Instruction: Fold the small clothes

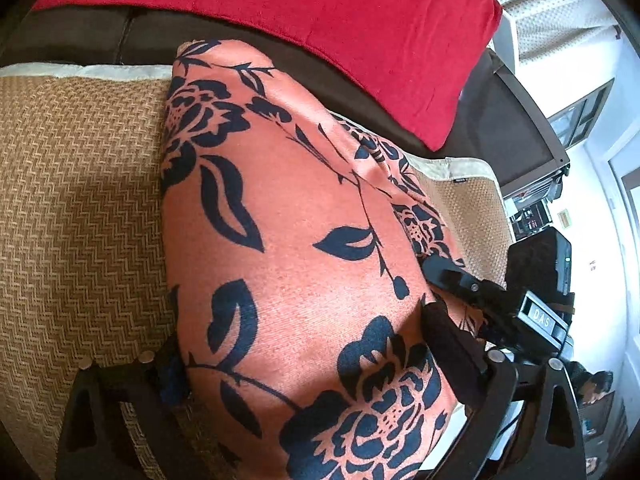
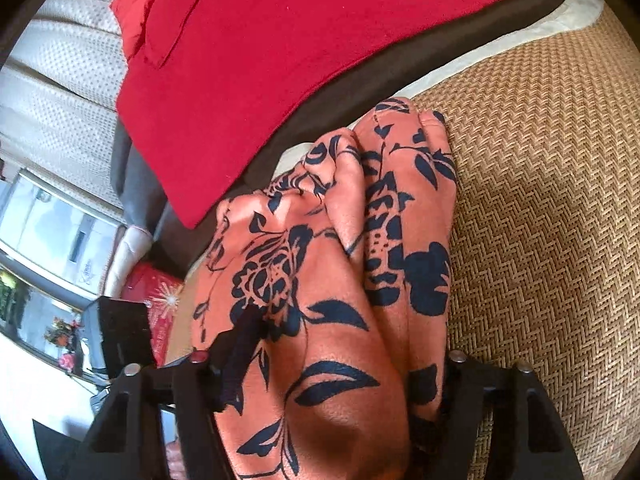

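a: what have your grippers got?

b: my left gripper (image 1: 304,364) stands wide, one finger on each side of the orange floral garment (image 1: 288,240). the cloth bulges up between them, but i can't tell whether the pads press on it. my right gripper (image 2: 332,364) is about half open with a bunched, doubled part of the same garment running between its fingers; it looks pinched there, though the contact itself is hidden under the fabric

a: where does the garment lie?

b: on the woven tan mat (image 1: 80,200) over the dark sofa seat (image 1: 80,36), with the red cushion (image 1: 320,32) just beyond its far edge. i'd say i hold both ends of the near side so a fold can be carried across evenly

a: what can't you make out?

b: the garment's near hem is cut off below both views, so i can't say what kind of clothing it is or how many layers are stacked. my right gripper shows in the left view only as a dark block at the cloth's right edge
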Demonstrator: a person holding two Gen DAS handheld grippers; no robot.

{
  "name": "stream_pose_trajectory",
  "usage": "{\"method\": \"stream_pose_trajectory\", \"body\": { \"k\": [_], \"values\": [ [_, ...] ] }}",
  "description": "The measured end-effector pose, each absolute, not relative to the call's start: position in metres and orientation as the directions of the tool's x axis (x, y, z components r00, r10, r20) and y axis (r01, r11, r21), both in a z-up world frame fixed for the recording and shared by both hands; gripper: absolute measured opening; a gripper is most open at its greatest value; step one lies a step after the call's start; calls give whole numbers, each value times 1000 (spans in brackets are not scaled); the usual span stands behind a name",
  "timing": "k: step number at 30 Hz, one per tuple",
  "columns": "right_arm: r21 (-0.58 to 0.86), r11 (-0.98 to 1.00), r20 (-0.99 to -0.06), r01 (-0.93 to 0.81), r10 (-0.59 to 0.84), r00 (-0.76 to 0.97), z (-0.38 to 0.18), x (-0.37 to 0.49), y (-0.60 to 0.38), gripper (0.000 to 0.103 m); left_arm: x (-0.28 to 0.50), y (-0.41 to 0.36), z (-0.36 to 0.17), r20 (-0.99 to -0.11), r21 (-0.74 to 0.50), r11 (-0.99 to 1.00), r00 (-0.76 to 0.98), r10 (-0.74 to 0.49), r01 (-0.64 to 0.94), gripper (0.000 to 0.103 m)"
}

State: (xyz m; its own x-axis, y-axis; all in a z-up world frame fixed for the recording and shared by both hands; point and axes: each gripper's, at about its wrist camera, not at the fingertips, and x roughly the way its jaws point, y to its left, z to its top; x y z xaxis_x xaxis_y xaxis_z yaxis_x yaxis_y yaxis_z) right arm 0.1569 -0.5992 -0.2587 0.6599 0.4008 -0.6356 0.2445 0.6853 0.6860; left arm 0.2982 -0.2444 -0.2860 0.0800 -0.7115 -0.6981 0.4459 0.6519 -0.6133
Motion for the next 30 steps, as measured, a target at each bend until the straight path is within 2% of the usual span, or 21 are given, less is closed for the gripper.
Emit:
{"method": "stream_pose_trajectory", "body": {
  "k": [4,10,23,30],
  "values": [
    [648,724,-653,236,367,662,-252,165,-582,56,298,-244,-285,-702,-600,657,93,-706,456,89],
    [584,784,-666,211,314,677,-233,175,-551,50,293,-242,-267,-693,-573,654,135,-708,494,78],
    [535,841,-575,87,286,767,-180,190,-467,48,284,-202,-212,-646,-505,675,282,-709,538,77],
    [523,850,-548,61,281,787,-174,192,-457,48,277,-195,-194,-650,-456,700,332,-684,549,77]
  ]
}}
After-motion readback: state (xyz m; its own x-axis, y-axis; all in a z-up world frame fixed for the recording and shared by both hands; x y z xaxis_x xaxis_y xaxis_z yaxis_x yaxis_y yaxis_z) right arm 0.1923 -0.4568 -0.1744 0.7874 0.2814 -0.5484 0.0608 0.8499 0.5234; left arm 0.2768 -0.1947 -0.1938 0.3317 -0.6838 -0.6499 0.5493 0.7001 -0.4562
